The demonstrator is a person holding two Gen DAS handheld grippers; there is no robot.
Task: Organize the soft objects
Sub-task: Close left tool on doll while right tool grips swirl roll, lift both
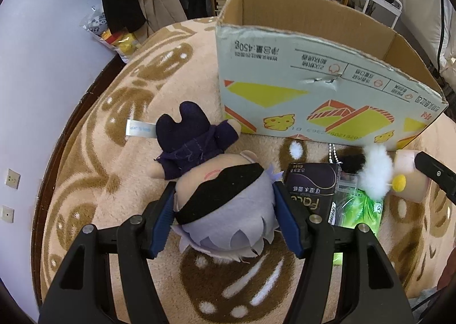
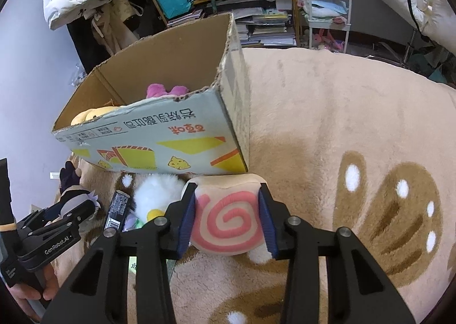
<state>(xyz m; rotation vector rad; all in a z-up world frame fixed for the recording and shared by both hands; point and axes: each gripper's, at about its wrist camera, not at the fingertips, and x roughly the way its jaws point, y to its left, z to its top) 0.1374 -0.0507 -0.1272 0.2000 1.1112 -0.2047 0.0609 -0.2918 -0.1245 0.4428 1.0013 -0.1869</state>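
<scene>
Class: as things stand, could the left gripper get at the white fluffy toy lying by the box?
Probably not yet: the left gripper is shut on the blindfolded doll, and the tissue pack lies between it and the white fluffy toy.

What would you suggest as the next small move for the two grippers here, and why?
Probably lift both straight up. The left gripper pinches the doll by its head and the right gripper clamps the swirl plush, yet both toys sit on the rug below the rim of the box, which already holds plush toys.

Pink-spiral cream plush (image 2: 228,224)
</scene>
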